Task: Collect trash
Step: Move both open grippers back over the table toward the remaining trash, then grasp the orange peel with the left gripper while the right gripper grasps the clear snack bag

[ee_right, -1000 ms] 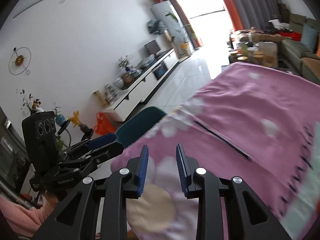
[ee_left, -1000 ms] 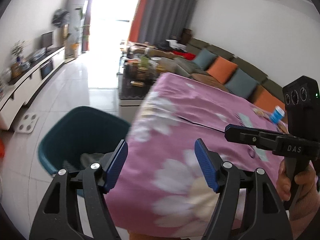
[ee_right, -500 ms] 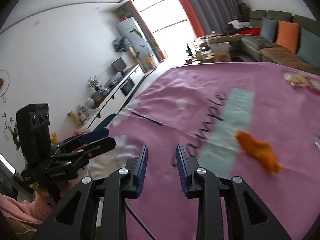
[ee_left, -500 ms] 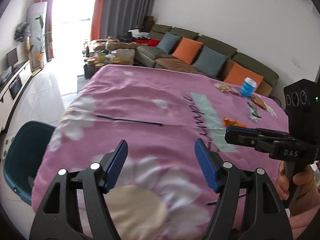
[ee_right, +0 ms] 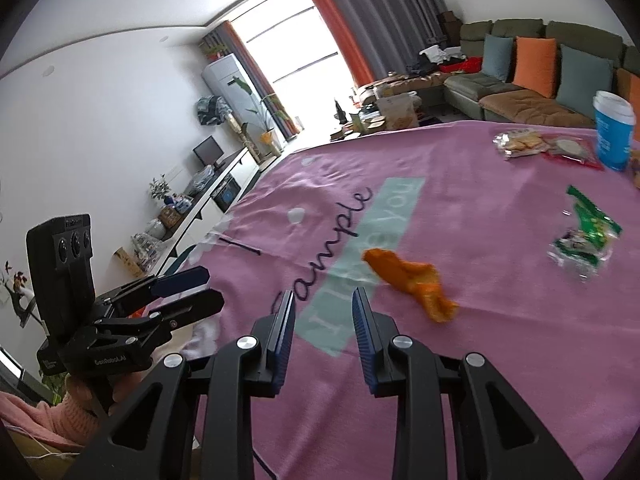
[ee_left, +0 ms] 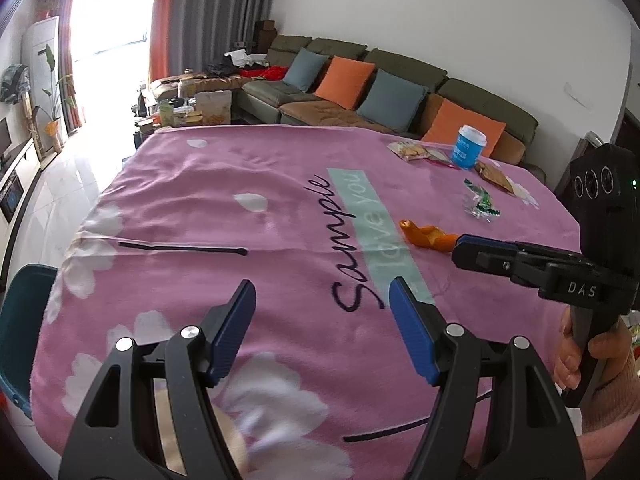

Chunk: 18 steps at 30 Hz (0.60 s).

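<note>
Both grippers have swung away from the teal bin at the table's left edge, and the trash on the pink cloth has come into full sight. Nearest is the orange peel [ee_right: 412, 280], lying on the cloth just ahead and to the right of the right gripper [ee_right: 324, 320], whose jaws stand a narrow gap apart with nothing between them. Beyond it lies the clear wrapper with green print [ee_right: 584, 240], and at the far edge sit a biscuit packet [ee_right: 518, 142], a red-edged packet [ee_right: 568, 150] and a blue paper cup [ee_right: 614, 136]. The left gripper [ee_left: 322, 320] hovers over the near part of the pink blanket [ee_left: 200, 200], jaws spread wide and empty. The teal bin [ee_left: 24, 320] shows only as a sliver beside the table's left edge.

The risks, as I judge them: the right jaws look too narrow for the peel's crumpled bulk, so they may push it along the cloth rather than straddle it. The blanket is soft and could be pinched up with the peel, dragging the lighter wrappers. The cup, if anything is left in it, could tip when grasped. The bin is well apart from the trash and low, so a loosely held scrap might drop on the way.

Writing: the blanket reads "Sample" in dark script and "I love you" on a mint band. The right gripper's body is marked "DAS"; the left one's carries "GenRobot.AI". The cup's print is too small to read.
</note>
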### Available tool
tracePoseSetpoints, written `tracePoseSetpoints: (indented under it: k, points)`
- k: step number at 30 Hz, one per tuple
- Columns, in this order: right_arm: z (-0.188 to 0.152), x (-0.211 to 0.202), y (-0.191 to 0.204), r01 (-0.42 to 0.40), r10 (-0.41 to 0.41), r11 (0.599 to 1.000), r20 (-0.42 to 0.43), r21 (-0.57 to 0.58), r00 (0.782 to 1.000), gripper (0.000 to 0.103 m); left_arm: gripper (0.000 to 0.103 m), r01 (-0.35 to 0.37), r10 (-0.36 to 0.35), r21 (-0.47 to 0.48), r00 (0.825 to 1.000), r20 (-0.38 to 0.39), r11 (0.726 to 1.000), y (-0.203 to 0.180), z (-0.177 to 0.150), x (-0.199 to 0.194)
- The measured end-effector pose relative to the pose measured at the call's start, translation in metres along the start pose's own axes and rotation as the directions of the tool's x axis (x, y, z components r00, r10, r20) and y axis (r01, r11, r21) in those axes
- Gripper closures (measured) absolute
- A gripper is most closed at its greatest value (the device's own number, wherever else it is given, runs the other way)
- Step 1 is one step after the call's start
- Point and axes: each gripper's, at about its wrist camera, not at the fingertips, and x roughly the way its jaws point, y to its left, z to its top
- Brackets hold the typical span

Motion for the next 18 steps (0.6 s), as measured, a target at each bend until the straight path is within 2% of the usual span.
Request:
tracePoseSetpoints:
  k: [8,11,18]
  points:
    - [-0.002,-0.019,-0.026,0.063,-0.064,0.997,0.028,0.048,0.998,0.075,0.035,0.054,-0.052,0.040,0.998,-0.043,0.998,-0.019,0.005,0.019]
    - [-0.003,-0.028,-0.036,0.096,-0.100,0.993,0.045,0.073,0.994,0.068,0.035,0.080,-0.076,0.059,0.995,-0.059,0.995,-0.029,0.009,0.028]
    - [0.000,-0.047,-0.063,0.170,-0.181,0.977,0.076,0.128,0.981,0.067,0.040,0.130,-0.121,0.069,0.986,-0.117,0.989,-0.046,0.024,0.056]
